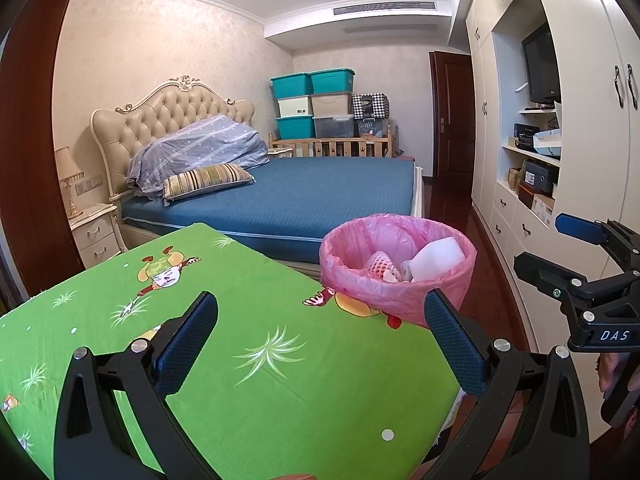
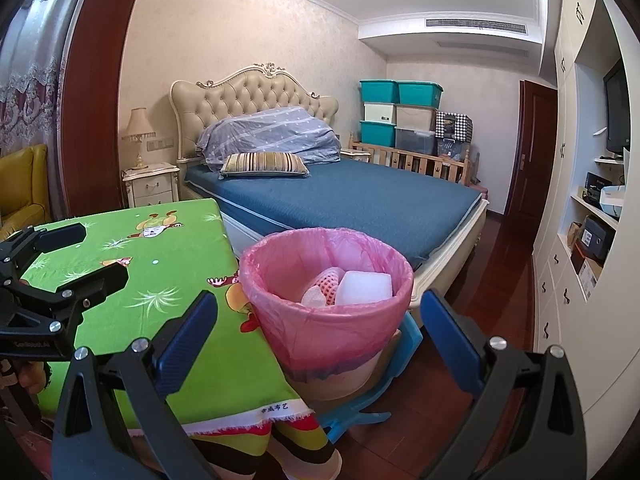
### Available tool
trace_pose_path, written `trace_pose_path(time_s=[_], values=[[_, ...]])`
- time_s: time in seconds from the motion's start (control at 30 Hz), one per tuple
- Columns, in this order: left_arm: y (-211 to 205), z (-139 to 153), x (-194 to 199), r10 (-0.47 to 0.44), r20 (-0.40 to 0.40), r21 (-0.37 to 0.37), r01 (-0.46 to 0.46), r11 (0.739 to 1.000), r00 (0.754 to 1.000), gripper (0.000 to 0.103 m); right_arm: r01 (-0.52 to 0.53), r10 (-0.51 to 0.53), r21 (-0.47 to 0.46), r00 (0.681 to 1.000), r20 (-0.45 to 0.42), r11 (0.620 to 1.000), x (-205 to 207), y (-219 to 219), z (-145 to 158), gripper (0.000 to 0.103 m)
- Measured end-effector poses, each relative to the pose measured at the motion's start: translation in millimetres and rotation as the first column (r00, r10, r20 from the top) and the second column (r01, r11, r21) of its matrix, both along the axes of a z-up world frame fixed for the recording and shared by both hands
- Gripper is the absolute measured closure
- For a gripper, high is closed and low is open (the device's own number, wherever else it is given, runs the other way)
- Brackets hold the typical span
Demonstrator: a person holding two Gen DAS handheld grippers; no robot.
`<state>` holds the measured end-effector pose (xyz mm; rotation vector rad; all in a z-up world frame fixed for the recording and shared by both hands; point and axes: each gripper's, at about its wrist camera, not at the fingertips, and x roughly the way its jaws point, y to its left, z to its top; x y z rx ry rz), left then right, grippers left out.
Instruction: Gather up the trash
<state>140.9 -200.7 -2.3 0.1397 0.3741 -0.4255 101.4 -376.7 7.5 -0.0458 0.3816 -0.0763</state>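
A trash bin (image 1: 400,276) (image 2: 328,312) lined with a pink bag stands beside the table's right corner. Inside lie a white plastic bottle (image 1: 436,260) (image 2: 364,288) and pink foam netting (image 1: 380,266) (image 2: 330,280). My left gripper (image 1: 320,320) hovers open over the green tablecloth (image 1: 240,340), with nothing between its blue pads. My right gripper (image 2: 318,320) is open just in front of the bin, holding nothing. Each gripper shows in the other's view: the right one (image 1: 560,248) at the right edge, the left one (image 2: 92,256) over the table at the left.
The bin rests on a blue plastic stool (image 2: 384,376). Behind it is a bed (image 2: 360,200) with a blue sheet, a nightstand (image 2: 150,184) and stacked storage boxes (image 2: 400,116). White cabinets (image 2: 580,240) line the right wall above a dark wood floor (image 2: 500,280).
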Motion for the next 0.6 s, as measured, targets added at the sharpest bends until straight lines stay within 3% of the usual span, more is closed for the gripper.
trace_pose_path(time_s=[0.6], values=[[-4.8, -1.3, -3.2, -0.017, 0.002, 0.007, 0.017, 1.000, 1.000, 0.006, 0.012, -0.012, 0.010, 1.000, -0.007, 1.000, 0.5, -3.1, -2.9, 0.005]])
